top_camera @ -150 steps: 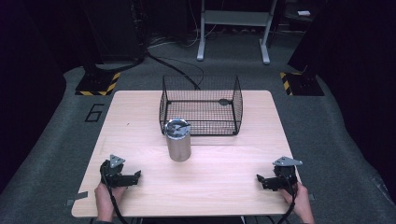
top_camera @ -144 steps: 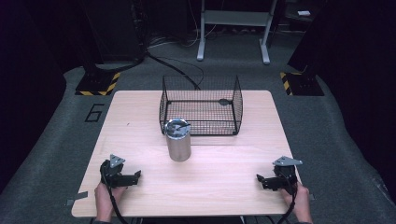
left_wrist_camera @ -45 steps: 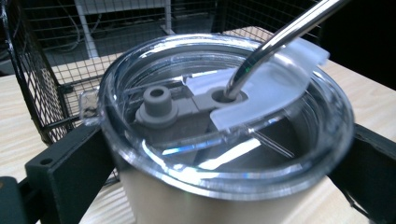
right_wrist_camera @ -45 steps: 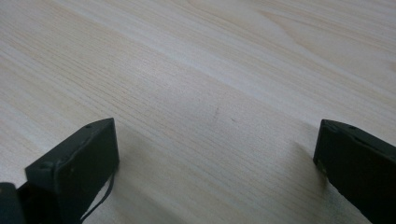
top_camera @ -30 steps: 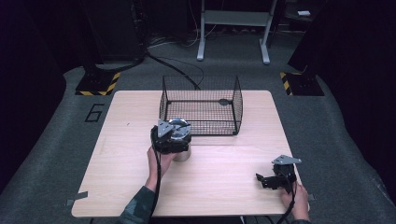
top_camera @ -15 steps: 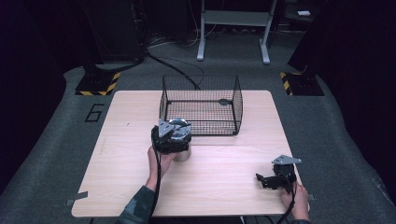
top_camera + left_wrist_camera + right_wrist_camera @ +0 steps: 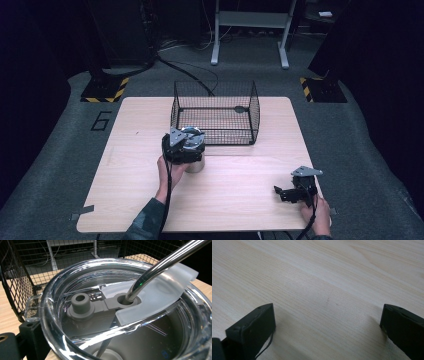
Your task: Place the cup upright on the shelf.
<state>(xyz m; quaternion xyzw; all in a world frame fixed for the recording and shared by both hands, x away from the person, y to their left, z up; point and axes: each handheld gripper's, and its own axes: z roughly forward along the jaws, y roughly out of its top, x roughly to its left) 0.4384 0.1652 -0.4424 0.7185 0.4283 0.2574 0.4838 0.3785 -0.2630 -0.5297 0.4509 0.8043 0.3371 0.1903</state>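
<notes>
Two handheld grippers are over the pale wooden tabletop [image 7: 125, 165]. The left gripper [image 7: 182, 145] sits right on top of the steel tumbler with a clear plastic lid [image 7: 194, 164], which stands upright near the middle of the tabletop, just in front of the near left corner of the black wire basket [image 7: 215, 112]. From above, the gripper body covers most of the tumbler's top, and the person's left hand [image 7: 167, 172] reaches up to it from the near edge.

Seen from the left gripper view, the clear lid [image 7: 120, 315] is very close, with a grey rubber plug [image 7: 80, 305] on its sliding tab and a shiny metal straw [image 7: 160, 267] slanting up out of the lid's opening toward the upper right. One dark jaw block shows at the lower left, beside the tumbler's rim; I cannot tell whether the jaws are spread or pressed against the tumbler. The basket's wire mesh stands just behind the cup.

Over at the near right corner, the right gripper [image 7: 287, 192] lies low on the tabletop, well apart from the tumbler, with the person's right hand [image 7: 315, 215] behind it. In the right gripper view its jaws stand wide apart with bare wood grain [image 7: 324, 290] between them, pinching nothing.
</notes>
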